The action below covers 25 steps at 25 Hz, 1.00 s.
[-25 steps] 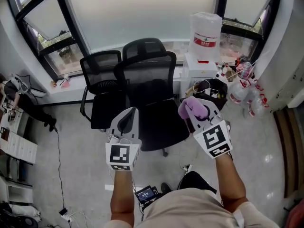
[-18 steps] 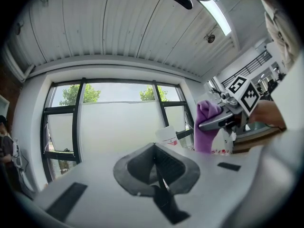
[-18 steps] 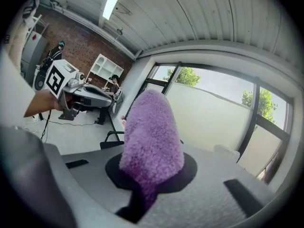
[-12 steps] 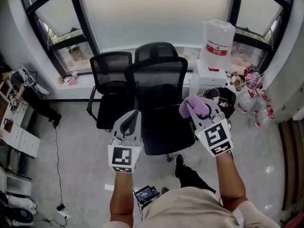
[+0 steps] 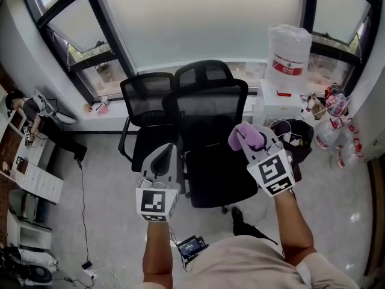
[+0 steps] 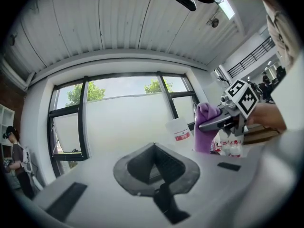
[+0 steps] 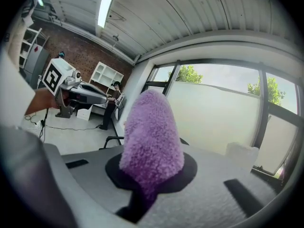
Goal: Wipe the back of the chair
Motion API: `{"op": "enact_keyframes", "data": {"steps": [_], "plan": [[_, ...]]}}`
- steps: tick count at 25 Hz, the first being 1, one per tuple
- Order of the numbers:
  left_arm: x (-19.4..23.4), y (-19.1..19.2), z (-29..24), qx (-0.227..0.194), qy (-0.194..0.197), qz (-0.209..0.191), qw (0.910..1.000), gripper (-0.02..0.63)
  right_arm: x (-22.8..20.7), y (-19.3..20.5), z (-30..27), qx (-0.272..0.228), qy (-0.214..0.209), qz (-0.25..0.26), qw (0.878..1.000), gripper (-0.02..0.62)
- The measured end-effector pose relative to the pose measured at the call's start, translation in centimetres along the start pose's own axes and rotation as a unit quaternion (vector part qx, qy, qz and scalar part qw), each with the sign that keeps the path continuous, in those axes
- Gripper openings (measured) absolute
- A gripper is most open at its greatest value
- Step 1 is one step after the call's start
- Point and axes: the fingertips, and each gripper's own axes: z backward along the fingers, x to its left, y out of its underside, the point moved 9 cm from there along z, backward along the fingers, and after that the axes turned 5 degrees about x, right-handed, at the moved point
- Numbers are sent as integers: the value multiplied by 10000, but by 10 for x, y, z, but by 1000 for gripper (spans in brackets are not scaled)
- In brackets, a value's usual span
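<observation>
Purple cloth [image 5: 246, 136] points at chair [image 5: 212, 107] (clamped).

No readable text anywhere.

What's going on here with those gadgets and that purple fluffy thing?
A person stands by the window with a hand-held gripper in each hand, facing a black mesh chair; a second chair stands beside it. The right gripper has its fingers closed on a fluffy purple cloth. The left gripper is shut and empty. The cloth does not seem to touch the chair's back yet, so wiping has not begun.
</observation>
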Motion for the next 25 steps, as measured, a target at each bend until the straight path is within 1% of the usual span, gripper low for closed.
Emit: {"op": "enact_keyframes", "data": {"steps": [6, 16, 25], "plan": [[6, 8, -51, 126, -31, 58, 9999, 6, -35, 19, -38, 74, -104, -5, 9999, 25], [29, 27, -110, 392, -360, 152, 9985, 6, -79, 31, -104, 26, -275, -49, 9996, 25], [45, 32, -170, 601, -731, 110, 9955, 6, -112, 33, -178, -138, -599, -73, 9981, 26]]}}
